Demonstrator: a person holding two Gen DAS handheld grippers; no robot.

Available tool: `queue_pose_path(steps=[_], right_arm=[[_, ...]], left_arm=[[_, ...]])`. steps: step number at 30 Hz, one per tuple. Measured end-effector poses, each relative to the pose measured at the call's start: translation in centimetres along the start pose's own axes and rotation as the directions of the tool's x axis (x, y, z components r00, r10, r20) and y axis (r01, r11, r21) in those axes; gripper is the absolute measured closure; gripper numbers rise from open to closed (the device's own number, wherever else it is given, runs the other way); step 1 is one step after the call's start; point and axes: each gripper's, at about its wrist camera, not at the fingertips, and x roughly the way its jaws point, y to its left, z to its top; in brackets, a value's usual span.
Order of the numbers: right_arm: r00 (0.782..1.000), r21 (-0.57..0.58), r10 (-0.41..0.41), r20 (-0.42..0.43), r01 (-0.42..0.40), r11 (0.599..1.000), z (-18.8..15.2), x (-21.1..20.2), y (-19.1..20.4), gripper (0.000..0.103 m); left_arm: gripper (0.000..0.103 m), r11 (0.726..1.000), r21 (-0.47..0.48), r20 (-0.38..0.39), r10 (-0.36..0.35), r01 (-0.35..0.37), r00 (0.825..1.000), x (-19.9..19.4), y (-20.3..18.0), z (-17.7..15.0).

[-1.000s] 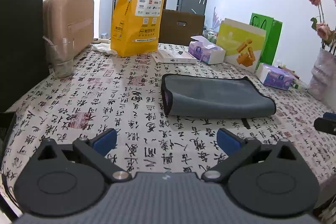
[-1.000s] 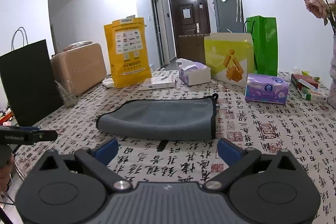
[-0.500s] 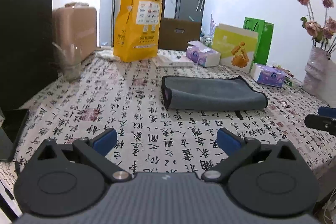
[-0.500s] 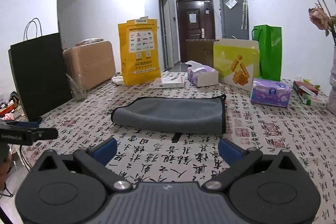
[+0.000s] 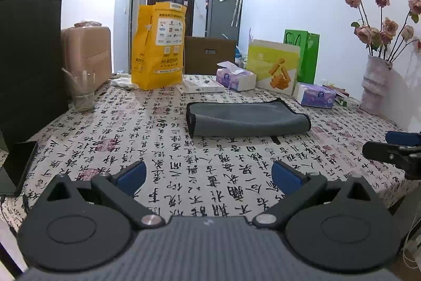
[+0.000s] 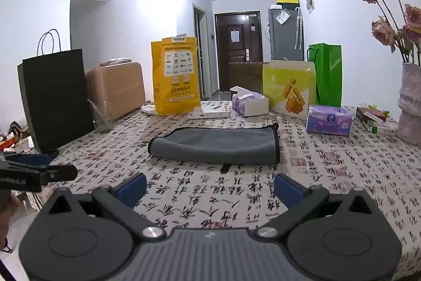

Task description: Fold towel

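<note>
A grey towel [image 5: 247,119] with black edging lies folded into a long flat strip in the middle of the table; it also shows in the right wrist view [image 6: 218,145]. My left gripper [image 5: 209,177] is open and empty, held well back from the towel above the near part of the table. My right gripper [image 6: 210,187] is open and empty, also well short of the towel. Each gripper shows at the edge of the other's view: the right gripper [image 5: 394,152] and the left gripper [image 6: 34,174].
The table carries a calligraphy-print cloth [image 5: 163,149]. At the back stand a yellow bag [image 5: 158,57], a black paper bag [image 5: 29,62], a tan case [image 5: 88,54], a glass [image 5: 81,91], tissue boxes [image 6: 329,120], green bags [image 6: 326,75] and a flower vase [image 5: 375,86].
Both grippers have drawn back and up from the towel, so it looks smaller and farther. The towel has stayed folded in place. Both grippers stayed open.
</note>
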Motion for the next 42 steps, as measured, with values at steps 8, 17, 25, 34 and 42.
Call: queue_pose_path(steps=[8, 17, 25, 34, 42], right_arm=[[0.998, 0.022, -0.030, 0.048, 0.029, 0.999, -1.9, -2.1, 0.6, 0.000], [0.993, 0.001, -0.025, 0.115, 0.025, 1.000, -3.5, -4.0, 1.8, 0.000], [0.991, 0.007, -0.017, 0.133, 0.016, 1.000, -4.6, -5.8, 2.2, 0.000], [0.992, 0.029, -0.048, 0.117, 0.045, 0.999, -6.4, -6.2, 3.0, 0.000], [0.992, 0.029, -0.047, 0.120, 0.044, 0.999, -7.6, -7.6, 3.3, 0.000]], left_arm=[[0.000, 1.000, 0.009, 0.077, 0.027, -0.028, 0.997, -2.5, -0.8, -2.6], [0.000, 0.999, 0.034, 0.117, 0.025, -0.029, 0.993, -3.9, -1.5, -3.6], [0.000, 0.998, 0.046, 0.141, 0.038, -0.045, 0.989, -5.1, -1.8, -4.4], [0.000, 0.996, 0.024, 0.121, 0.077, -0.080, 0.990, -5.8, -2.0, -6.0], [0.000, 0.996, 0.037, 0.099, 0.076, -0.080, 0.992, -6.7, -1.9, -7.0]])
